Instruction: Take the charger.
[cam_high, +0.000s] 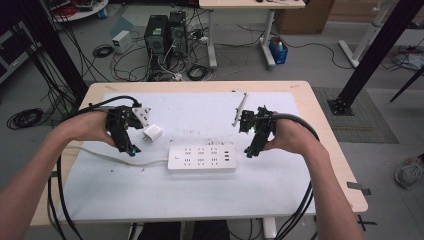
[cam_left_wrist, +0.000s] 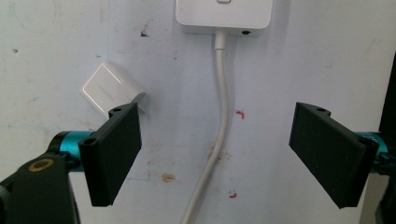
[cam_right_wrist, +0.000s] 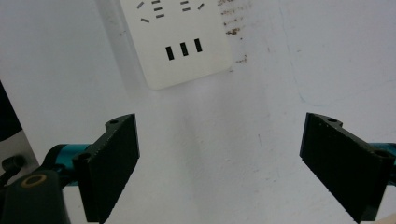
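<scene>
- Left gripper (cam_high: 131, 150): jaws released, hovering just beside the white charger (cam_high: 151, 133).
- Right gripper (cam_high: 251, 151): jaws released, near the power strip (cam_high: 201, 158) on the bench (cam_high: 200, 195).

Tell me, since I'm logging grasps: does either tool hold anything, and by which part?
Nothing is held: left tool and right tool are both open, empty.
</scene>
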